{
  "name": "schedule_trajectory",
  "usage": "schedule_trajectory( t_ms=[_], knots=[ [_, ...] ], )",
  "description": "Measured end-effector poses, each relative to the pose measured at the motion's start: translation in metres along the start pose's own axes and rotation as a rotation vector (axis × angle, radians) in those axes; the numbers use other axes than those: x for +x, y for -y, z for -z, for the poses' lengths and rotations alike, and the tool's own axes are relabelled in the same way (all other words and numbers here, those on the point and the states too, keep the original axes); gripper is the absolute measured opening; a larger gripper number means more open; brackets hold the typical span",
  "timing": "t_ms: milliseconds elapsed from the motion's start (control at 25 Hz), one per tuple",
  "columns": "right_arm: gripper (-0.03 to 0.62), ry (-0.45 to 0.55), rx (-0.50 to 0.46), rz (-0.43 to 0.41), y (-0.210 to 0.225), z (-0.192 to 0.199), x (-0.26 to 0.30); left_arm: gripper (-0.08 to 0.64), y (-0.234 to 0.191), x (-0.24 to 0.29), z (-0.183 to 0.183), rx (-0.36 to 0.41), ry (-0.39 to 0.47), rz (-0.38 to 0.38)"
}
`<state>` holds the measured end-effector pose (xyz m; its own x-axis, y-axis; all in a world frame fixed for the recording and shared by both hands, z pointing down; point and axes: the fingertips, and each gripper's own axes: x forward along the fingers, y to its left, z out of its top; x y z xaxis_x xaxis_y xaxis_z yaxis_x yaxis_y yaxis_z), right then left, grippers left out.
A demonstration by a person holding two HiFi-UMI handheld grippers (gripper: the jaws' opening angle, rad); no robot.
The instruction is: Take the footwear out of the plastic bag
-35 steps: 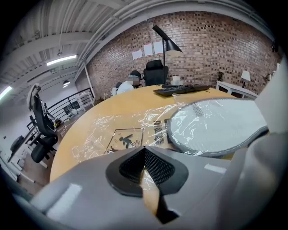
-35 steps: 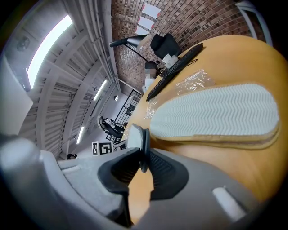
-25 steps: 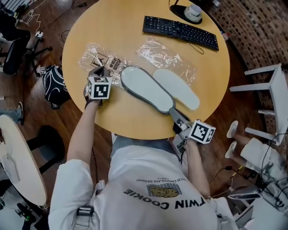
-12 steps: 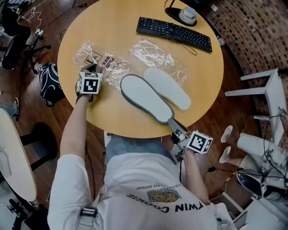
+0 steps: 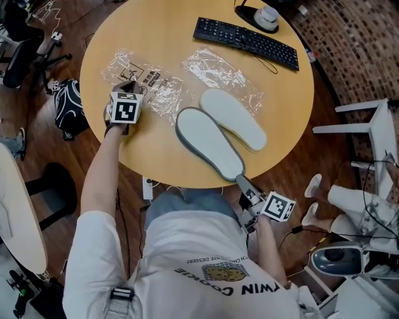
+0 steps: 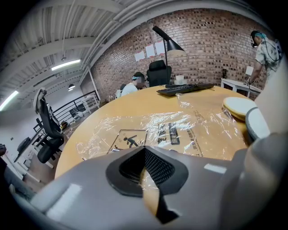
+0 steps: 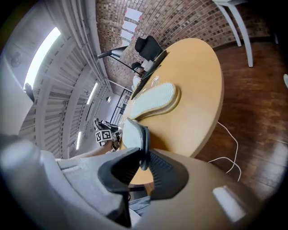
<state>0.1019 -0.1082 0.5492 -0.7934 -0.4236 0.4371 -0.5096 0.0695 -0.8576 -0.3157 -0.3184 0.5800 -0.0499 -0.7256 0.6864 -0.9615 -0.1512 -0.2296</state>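
A flat pale slipper with a grey rim (image 5: 209, 143) lies sole-up on the round wooden table (image 5: 156, 156), clear of the bag, its heel over the near edge. My right gripper (image 5: 244, 184) is shut on that heel; the right gripper view shows the slipper's rim (image 7: 135, 134) pinched between the jaws (image 7: 143, 157). A second pale slipper (image 5: 234, 118) rests beside it. The crumpled clear plastic bag (image 5: 140, 81) lies flat to the left. My left gripper (image 5: 129, 86) sits at its near edge, jaws (image 6: 145, 155) shut on the film (image 6: 157, 134).
Another clear bag (image 5: 218, 71) lies behind the second slipper. A black keyboard (image 5: 246, 42) and a lamp base (image 5: 267, 17) are at the table's far side. A black bag (image 5: 68, 109) sits on the floor at left, white furniture (image 5: 374, 137) at right.
The right gripper has drawn the grey-rimmed slipper toward the near edge, out of the bag. The left gripper and the bag stayed back on the left, and a gap now shows between them.
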Motion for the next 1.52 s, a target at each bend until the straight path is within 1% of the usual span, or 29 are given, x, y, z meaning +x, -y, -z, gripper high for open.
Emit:
schedule_trajectory(
  t_ms=[120, 200, 320, 440, 560, 720, 760, 840, 1000, 1080, 1240, 1400, 1520],
  knots=[
    [0.066, -0.020, 0.012, -0.007, 0.006, 0.006, -0.002, 0.004, 0.003, 0.000, 0.001, -0.001, -0.003, 0.003],
    [0.071, -0.034, -0.002, 0.012, 0.008, 0.007, -0.002, 0.004, 0.004, 0.001, 0.000, 0.000, -0.004, 0.005],
    [0.083, -0.077, -0.057, 0.083, 0.013, 0.013, -0.002, 0.005, 0.002, 0.001, 0.000, 0.006, -0.002, 0.003],
    [0.103, -0.094, -0.117, 0.112, 0.014, 0.015, -0.001, 0.005, 0.000, -0.004, 0.002, -0.011, 0.004, -0.011],
    [0.133, -0.100, -0.152, 0.135, 0.019, 0.018, -0.002, 0.005, 0.011, -0.015, -0.009, -0.047, 0.049, -0.001],
    [0.149, -0.132, -0.166, 0.130, 0.016, 0.027, 0.004, 0.005, 0.030, -0.045, -0.025, -0.075, 0.122, 0.032],
    [0.157, -0.135, -0.172, 0.134, 0.016, 0.029, 0.005, 0.005, 0.037, -0.054, -0.028, -0.093, 0.142, 0.047],
    [0.203, -0.132, -0.188, 0.140, 0.015, 0.031, 0.005, 0.005, 0.053, -0.074, -0.033, -0.124, 0.184, 0.078],
    [0.239, -0.130, -0.241, 0.137, 0.012, 0.030, 0.006, 0.005, 0.092, -0.121, -0.034, -0.150, 0.252, 0.126],
    [0.249, -0.131, -0.276, 0.142, 0.013, 0.033, 0.002, 0.005, 0.112, -0.145, -0.028, -0.162, 0.273, 0.146],
    [0.249, -0.138, -0.354, 0.150, 0.018, 0.041, -0.014, 0.005, 0.155, -0.203, -0.017, -0.227, 0.313, 0.189],
    [0.249, -0.118, -0.418, 0.144, 0.009, 0.052, -0.041, 0.005, 0.207, -0.258, -0.008, -0.221, 0.355, 0.224],
    [0.249, -0.102, -0.497, 0.126, -0.004, 0.069, -0.062, 0.005, 0.247, -0.289, 0.011, -0.229, 0.372, 0.259]
  ],
)
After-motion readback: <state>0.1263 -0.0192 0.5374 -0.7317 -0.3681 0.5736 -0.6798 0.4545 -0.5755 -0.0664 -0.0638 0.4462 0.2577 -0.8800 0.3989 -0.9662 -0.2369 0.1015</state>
